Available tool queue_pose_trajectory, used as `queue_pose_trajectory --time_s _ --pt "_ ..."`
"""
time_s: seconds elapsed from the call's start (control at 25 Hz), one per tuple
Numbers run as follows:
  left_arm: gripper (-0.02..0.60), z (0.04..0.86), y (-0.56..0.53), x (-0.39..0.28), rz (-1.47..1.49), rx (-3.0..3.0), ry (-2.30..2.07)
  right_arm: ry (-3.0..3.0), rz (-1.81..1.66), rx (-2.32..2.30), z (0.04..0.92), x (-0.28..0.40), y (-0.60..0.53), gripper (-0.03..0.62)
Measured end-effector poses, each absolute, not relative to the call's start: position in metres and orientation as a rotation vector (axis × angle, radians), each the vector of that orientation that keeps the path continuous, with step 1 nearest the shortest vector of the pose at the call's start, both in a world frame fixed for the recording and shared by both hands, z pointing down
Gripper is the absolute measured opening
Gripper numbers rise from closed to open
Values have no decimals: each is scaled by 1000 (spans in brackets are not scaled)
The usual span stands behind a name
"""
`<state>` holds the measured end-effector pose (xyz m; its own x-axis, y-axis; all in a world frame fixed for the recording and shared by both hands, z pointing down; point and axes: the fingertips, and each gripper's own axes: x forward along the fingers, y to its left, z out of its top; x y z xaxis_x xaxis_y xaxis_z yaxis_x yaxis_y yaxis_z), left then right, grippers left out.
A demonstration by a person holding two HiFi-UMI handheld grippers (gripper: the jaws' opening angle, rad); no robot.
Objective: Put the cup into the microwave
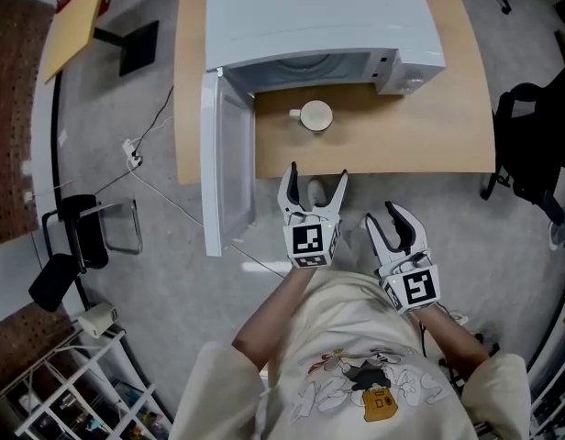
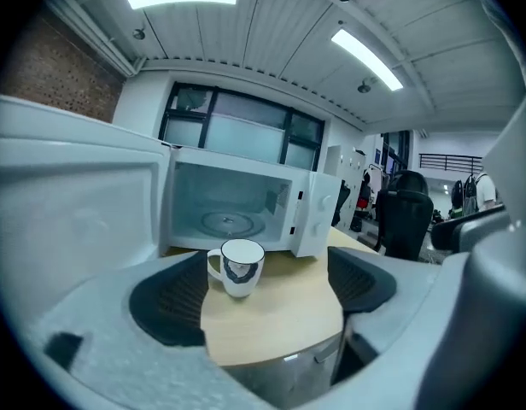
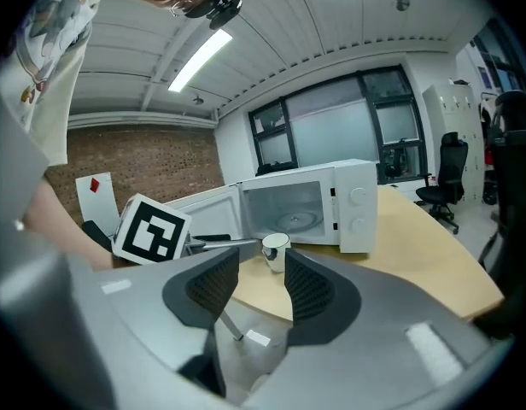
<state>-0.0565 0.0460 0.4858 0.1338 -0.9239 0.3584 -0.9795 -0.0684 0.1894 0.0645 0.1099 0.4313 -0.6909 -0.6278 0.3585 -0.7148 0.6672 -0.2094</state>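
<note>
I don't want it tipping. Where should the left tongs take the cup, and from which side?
Probably the cup by its round body, from the near edge of the table: it stands upright, handle jutting left; the open left tongs face it.

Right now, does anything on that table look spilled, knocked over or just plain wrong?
Nothing stands out. The cup stands upright on the table, with no spill around it, in front of the microwave, whose door hangs wide open past the table's front edge.
</note>
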Motion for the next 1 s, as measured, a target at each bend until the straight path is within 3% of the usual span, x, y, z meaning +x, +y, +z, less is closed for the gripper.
queue_pose_trajectory --time_s 0.24,0.72,1.0 --pt "468 532 -14 -78 289 2021 -1840 -2562 532 1181 442 49 85 176" --pt "468 585 -73 -91 388 1924 -2014 -2467 577 1150 467 55 79 166" --pt "382 588 -84 -85 446 1948 -2030 -2455 628 1170 480 53 71 161"
